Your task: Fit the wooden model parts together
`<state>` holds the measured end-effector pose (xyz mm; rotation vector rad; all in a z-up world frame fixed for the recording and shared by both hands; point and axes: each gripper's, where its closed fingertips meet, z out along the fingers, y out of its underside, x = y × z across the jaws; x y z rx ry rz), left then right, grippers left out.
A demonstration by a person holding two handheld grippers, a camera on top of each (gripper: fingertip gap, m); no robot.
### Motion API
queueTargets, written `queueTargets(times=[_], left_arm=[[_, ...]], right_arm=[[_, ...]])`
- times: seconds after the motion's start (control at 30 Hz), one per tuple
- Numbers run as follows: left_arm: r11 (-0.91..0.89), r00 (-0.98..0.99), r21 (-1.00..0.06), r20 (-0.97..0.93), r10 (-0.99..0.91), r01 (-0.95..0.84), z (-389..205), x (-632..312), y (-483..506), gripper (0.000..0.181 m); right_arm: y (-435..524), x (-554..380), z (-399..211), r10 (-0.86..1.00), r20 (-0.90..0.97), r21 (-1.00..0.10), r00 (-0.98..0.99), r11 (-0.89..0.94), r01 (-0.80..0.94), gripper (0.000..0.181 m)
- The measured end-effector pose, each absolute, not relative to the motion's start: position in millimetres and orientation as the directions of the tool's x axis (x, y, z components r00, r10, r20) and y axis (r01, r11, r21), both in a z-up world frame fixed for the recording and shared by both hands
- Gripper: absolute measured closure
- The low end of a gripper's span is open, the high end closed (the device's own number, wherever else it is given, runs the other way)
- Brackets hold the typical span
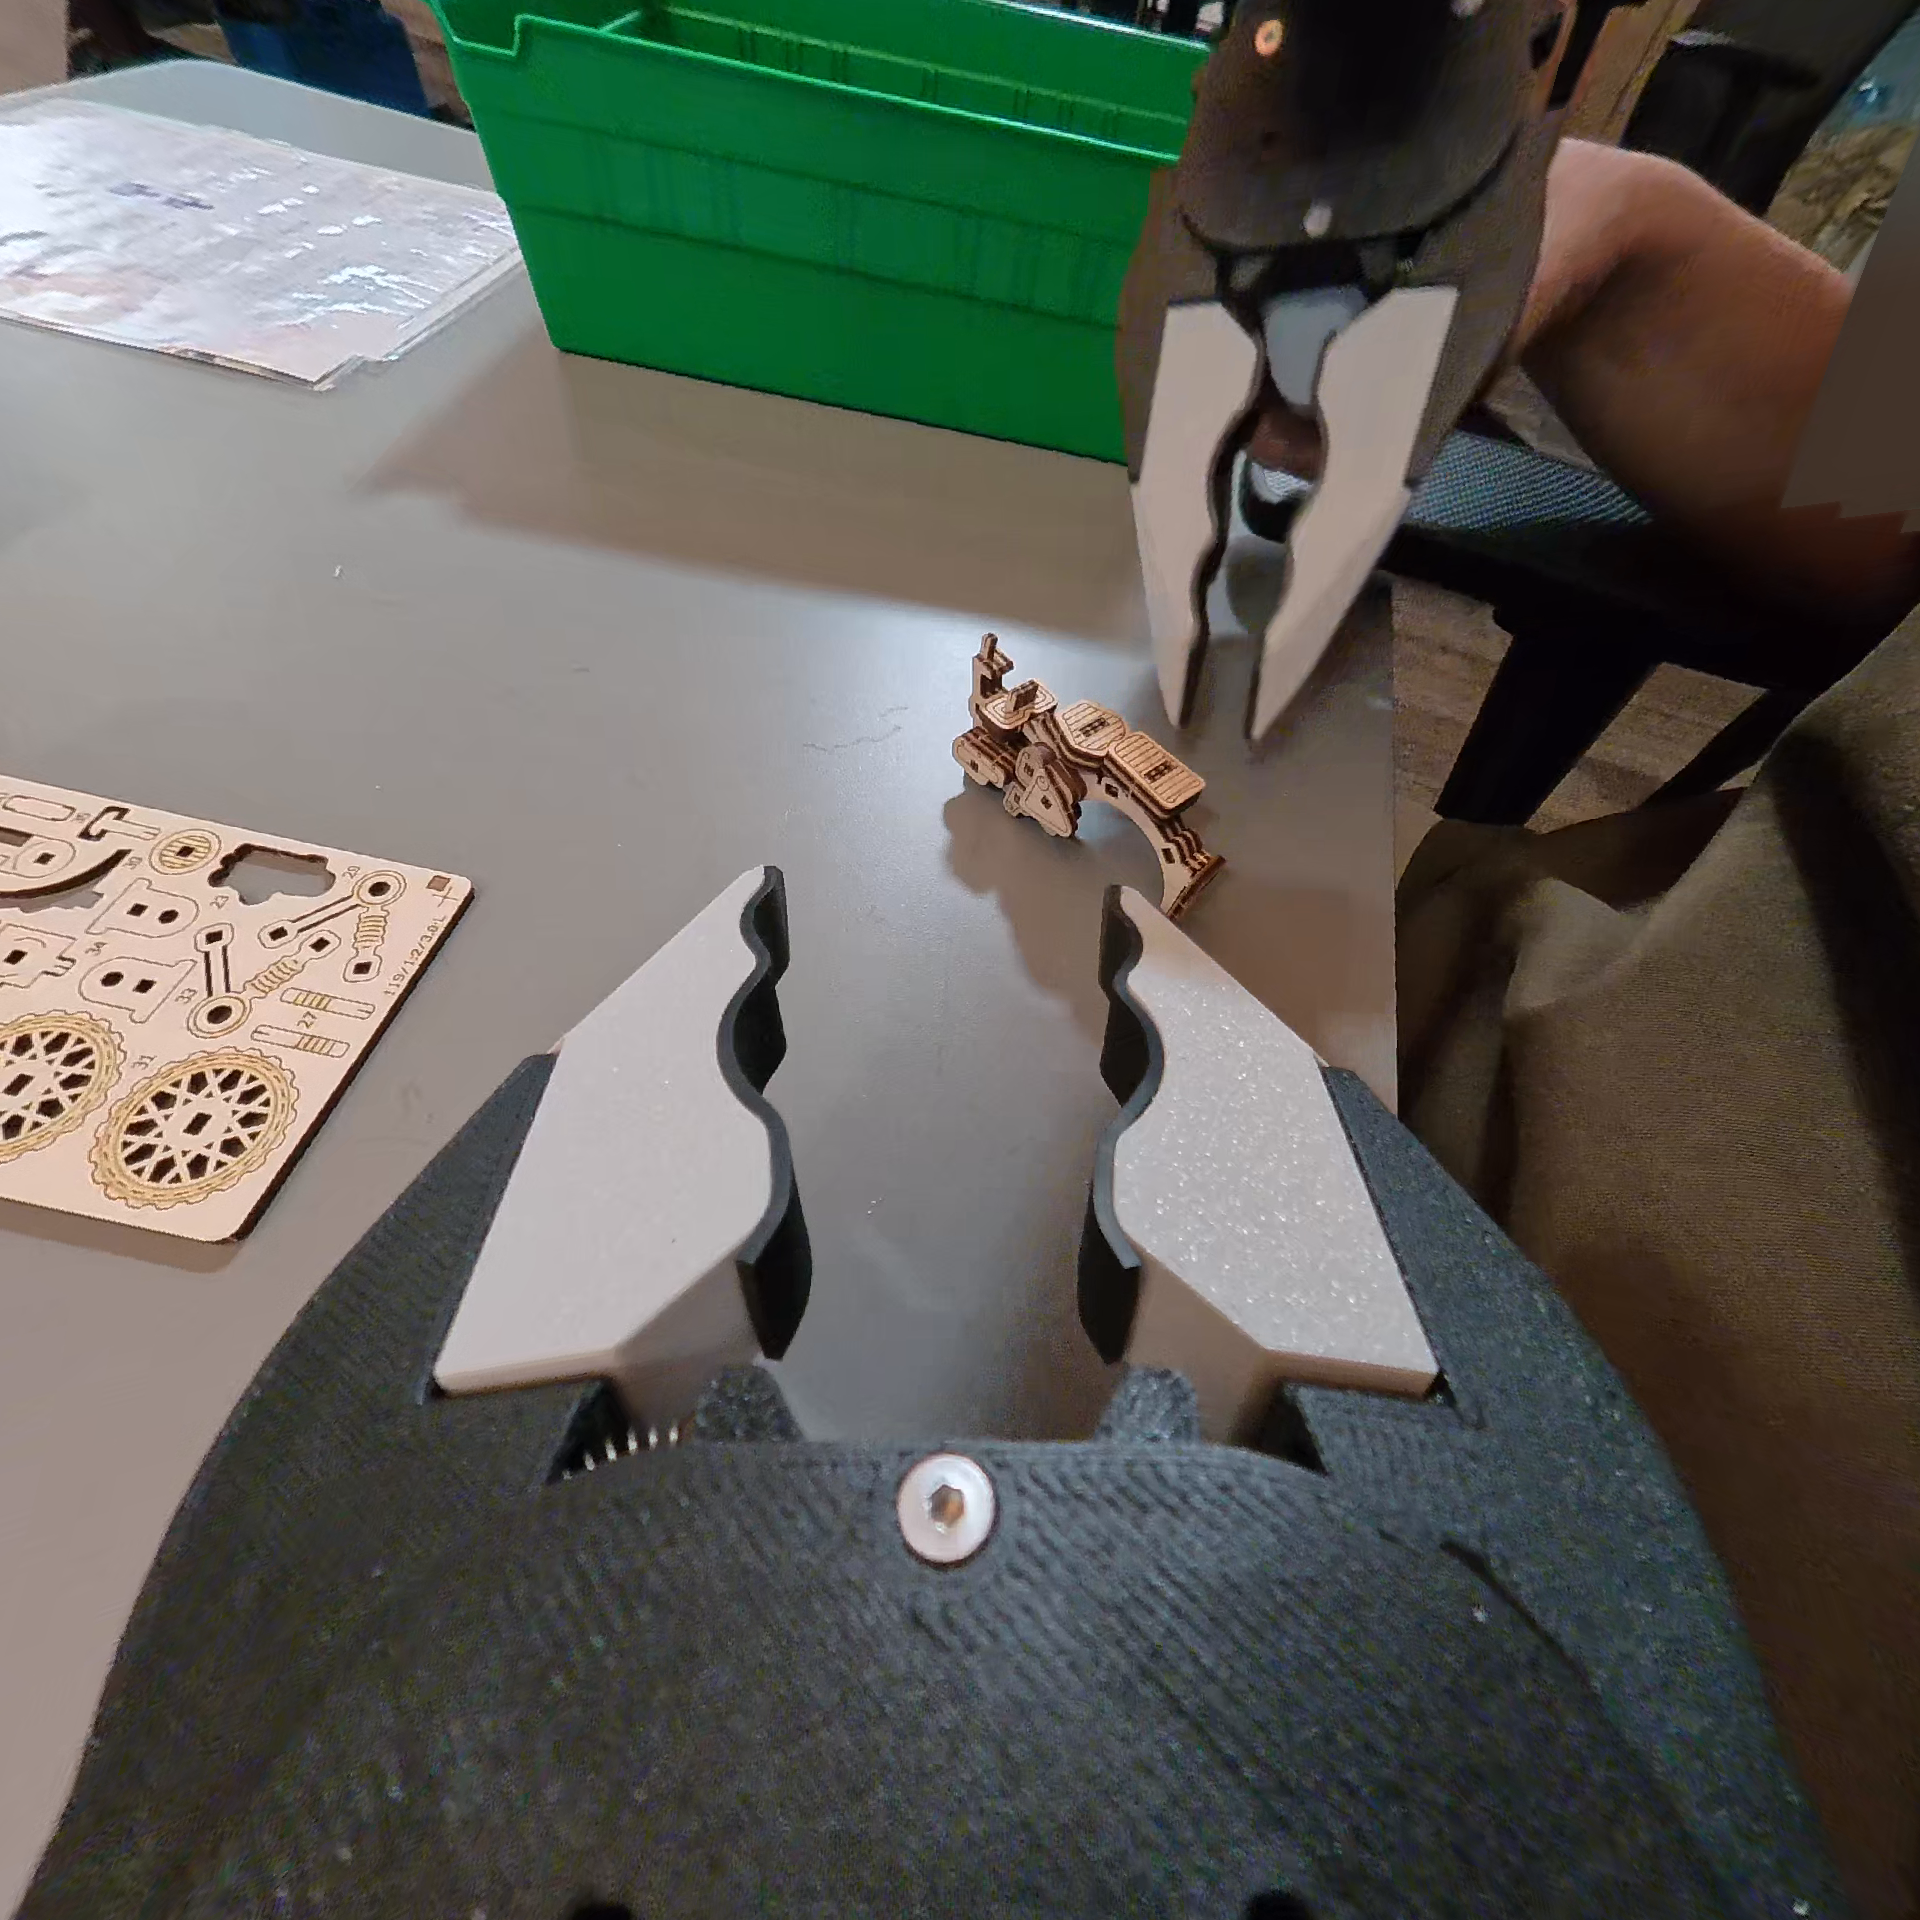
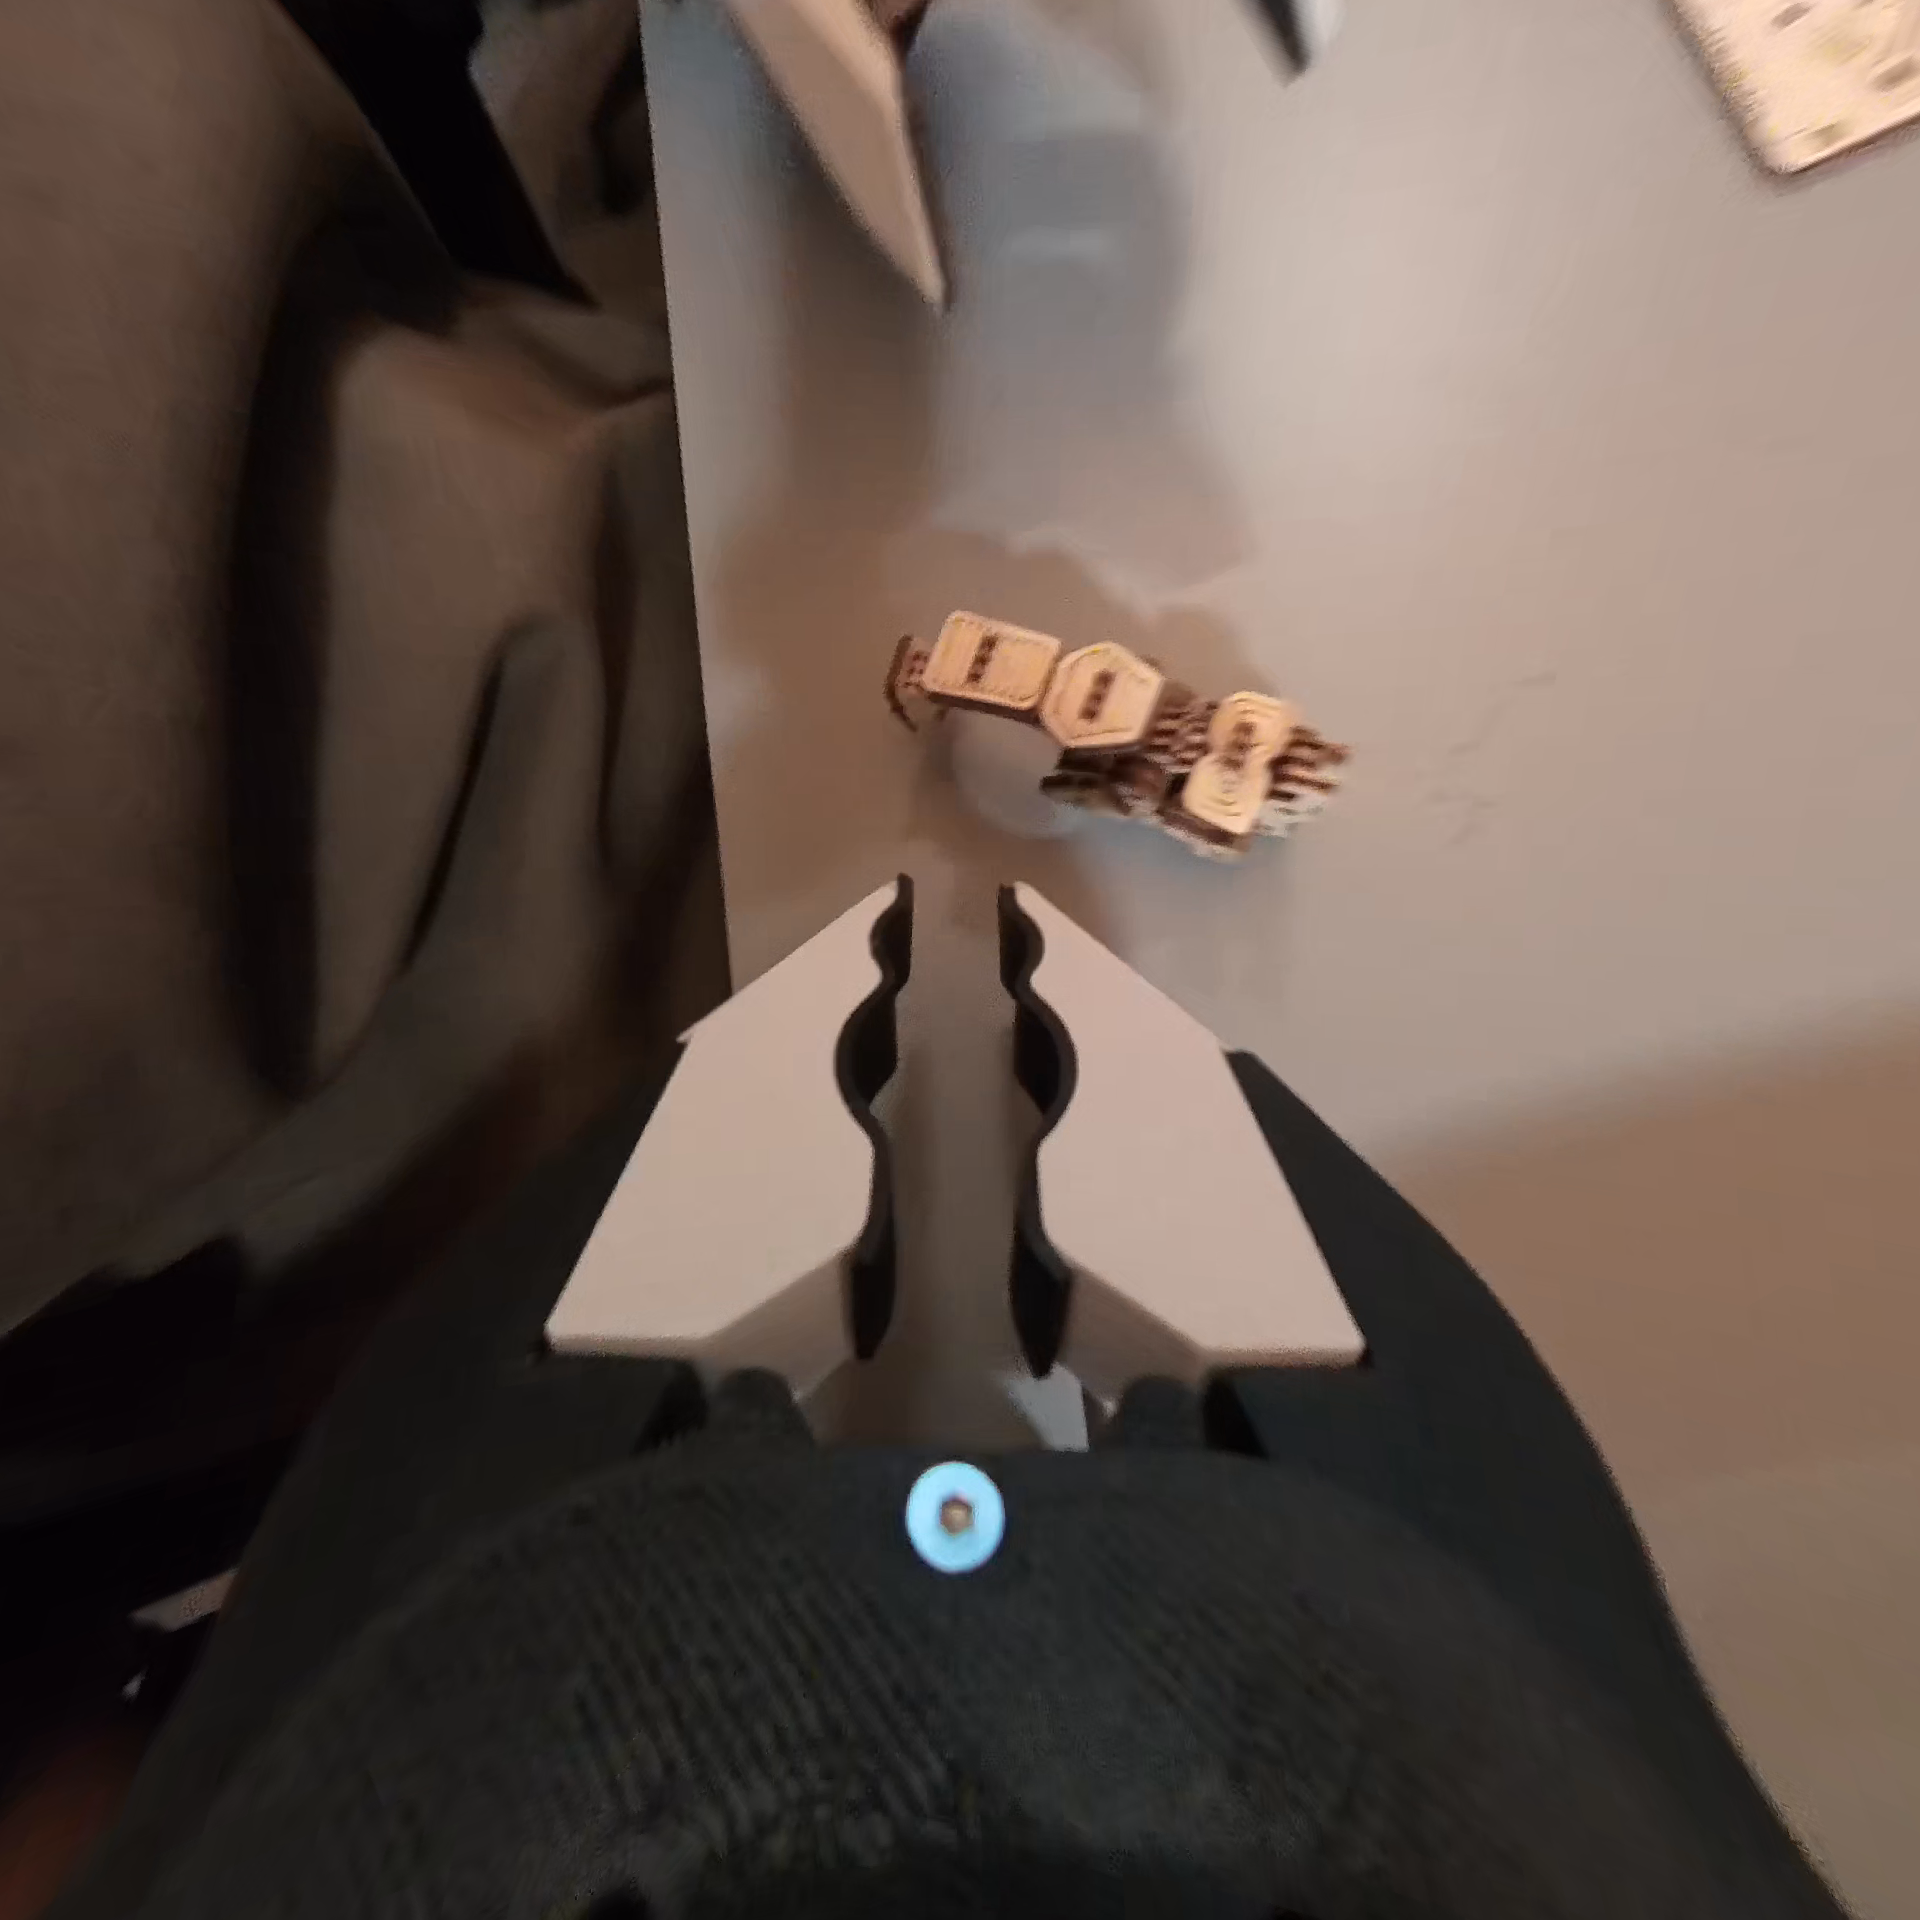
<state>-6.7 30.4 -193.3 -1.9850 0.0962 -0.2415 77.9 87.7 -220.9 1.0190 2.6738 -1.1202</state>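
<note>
A: What does the left wrist view give that the right lacks?
B: The green bin (image 1: 831, 197) at the top, a clear sleeve of papers (image 1: 229, 239) upper left, and the wooden parts sheet (image 1: 197, 1018) at the left edge, sharp. The right wrist view is blurred and catches only a corner of that sheet (image 2: 1808, 83), upper right.

A: The claws?
B: The left gripper (image 1: 940, 899) is spread wide, empty. The right gripper (image 2: 954, 894) has a narrow gap, gripping nothing.

A: The model?
B: The part-built wooden model (image 1: 1086, 774) rests mid-frame on the grey table (image 1: 623, 623), near its edge, apart from both claws.

A: Inside the bin?
B: Cannot tell.
</note>
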Motion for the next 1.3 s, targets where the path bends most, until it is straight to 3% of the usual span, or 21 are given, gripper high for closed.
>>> queueTargets(times=[0.13, 0.2, 0.3, 0.43, 0.57, 0.83, 0.97, 1.3], left_arm=[[-0.416, 0.977, -0.909, 0.116, -0.180, 0.032, -193.6, -5.7, 30.4, 0.123], [-0.417, 0.977, -0.909, 0.112, -0.182, 0.027, -193.8, -5.2, 30.3, 0.123], [-0.419, 0.977, -0.908, 0.104, -0.185, 0.018, -194.3, -4.1, 30.0, 0.123], [-0.424, 0.978, -0.906, 0.086, -0.192, -0.004, -195.5, -1.8, 29.9, 0.123], [-0.429, 0.978, -0.903, 0.064, -0.199, -0.028, -197.0, 0.5, 30.0, 0.123], [-0.436, 0.978, -0.899, 0.062, -0.199, -0.031, -198.3, 0.9, 30.3, 0.123], [-0.435, 0.978, -0.900, 0.067, -0.195, -0.025, -198.0, 0.0, 30.3, 0.123], [-0.438, 0.979, -0.899, 0.076, -0.187, -0.014, -198.3, -1.5, 30.5, 0.123]], right_arm=[[106.1, 49.9, -201.9, 0.634, -0.204, -0.723, -0.746, 0.416, 0.552, 0.164], [114.6, 36.1, -194.8, 0.679, -0.118, -0.773, -0.724, 0.395, 0.496, 0.155], [124.5, 18.6, -182.3, 0.743, 0.011, -0.841, -0.669, 0.369, 0.396, 0.128], [125.9, 13.9, -161.3, 0.766, 0.143, -0.904, -0.627, 0.359, 0.231, 0.124], [120.1, 21.0, -173.4, 0.719, 0.207, -0.870, -0.663, 0.445, 0.211, 0.128], [116.6, 29.5, -200.2, 0.637, 0.123, -0.835, -0.761, 0.480, 0.267, 0.133], [106.3, 30.2, -196.1, 0.611, 0.031, -0.868, -0.791, 0.409, 0.282, 0.130], [93.2, 30.5, -218.8, 0.581, 0.076, -0.807, -0.810, 0.513, 0.292, 0.124]])
